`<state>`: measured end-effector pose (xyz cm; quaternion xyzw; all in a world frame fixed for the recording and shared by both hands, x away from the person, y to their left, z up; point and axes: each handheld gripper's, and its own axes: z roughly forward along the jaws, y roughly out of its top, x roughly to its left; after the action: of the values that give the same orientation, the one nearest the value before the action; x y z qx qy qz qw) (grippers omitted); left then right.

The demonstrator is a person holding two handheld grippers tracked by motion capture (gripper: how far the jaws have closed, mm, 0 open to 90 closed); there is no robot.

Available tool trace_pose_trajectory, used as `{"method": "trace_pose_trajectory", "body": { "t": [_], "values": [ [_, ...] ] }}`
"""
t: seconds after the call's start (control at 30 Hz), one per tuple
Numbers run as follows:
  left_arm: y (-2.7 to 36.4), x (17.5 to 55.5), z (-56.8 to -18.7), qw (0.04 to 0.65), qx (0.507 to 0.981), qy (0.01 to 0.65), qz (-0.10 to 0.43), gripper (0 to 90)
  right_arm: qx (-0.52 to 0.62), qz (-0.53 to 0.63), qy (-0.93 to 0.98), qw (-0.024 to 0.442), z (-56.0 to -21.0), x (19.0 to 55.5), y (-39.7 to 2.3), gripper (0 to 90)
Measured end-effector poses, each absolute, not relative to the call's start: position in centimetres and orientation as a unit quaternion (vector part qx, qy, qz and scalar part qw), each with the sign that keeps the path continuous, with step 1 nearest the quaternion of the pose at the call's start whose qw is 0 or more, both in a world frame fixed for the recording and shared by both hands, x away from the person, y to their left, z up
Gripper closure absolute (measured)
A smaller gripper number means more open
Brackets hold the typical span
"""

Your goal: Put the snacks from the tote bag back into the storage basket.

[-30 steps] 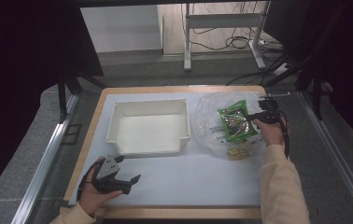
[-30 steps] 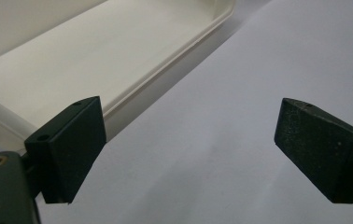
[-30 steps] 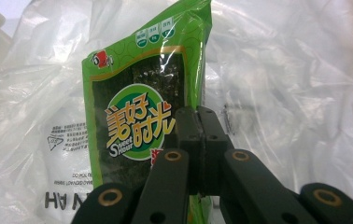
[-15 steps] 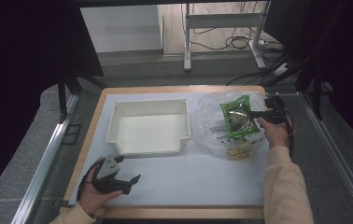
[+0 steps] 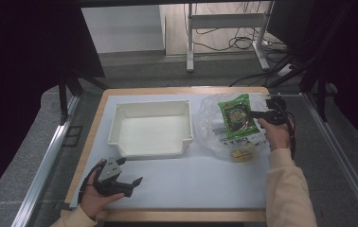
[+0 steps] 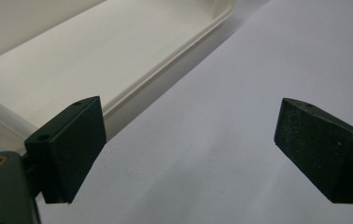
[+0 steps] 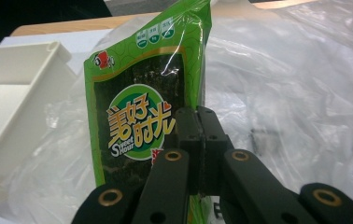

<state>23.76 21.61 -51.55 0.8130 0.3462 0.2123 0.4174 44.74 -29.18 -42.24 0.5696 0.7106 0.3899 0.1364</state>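
Observation:
A green snack packet [image 5: 236, 116] with a dark window and a round logo stands upright over a crumpled clear plastic bag [image 5: 210, 127] at the right of the table. My right gripper [image 5: 252, 113] is shut on the packet's right edge. In the right gripper view the jaws [image 7: 200, 116] meet on the packet [image 7: 137, 107], with the bag [image 7: 296, 84] behind it. My left gripper [image 5: 130, 171] rests open near the front left of the table with nothing between its fingers. In the left gripper view it [image 6: 191, 149] points over the white sheet beside the tray [image 6: 118, 56].
A white, empty rectangular tray [image 5: 151, 105] sits at the middle left of the white sheet. Inside the plastic bag lie a yellow item [image 5: 237, 153] and a white label [image 5: 243, 139]. The wooden table edge [image 5: 177, 215] runs along the front.
The green packet has shifted slightly toward the far side with the right gripper. The left gripper has stayed in place.

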Motion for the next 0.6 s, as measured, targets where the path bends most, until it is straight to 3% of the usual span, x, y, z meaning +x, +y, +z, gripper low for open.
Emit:
{"method": "trace_pose_trajectory", "body": {
  "t": [0.6],
  "values": [
    [21.6, 23.7, -51.5, 0.418, 0.812, 0.347, 0.213, 9.0, 0.539, 0.429, 0.712, 0.134, -40.5, 44.6, -26.4, 89.9]
  ]
}}
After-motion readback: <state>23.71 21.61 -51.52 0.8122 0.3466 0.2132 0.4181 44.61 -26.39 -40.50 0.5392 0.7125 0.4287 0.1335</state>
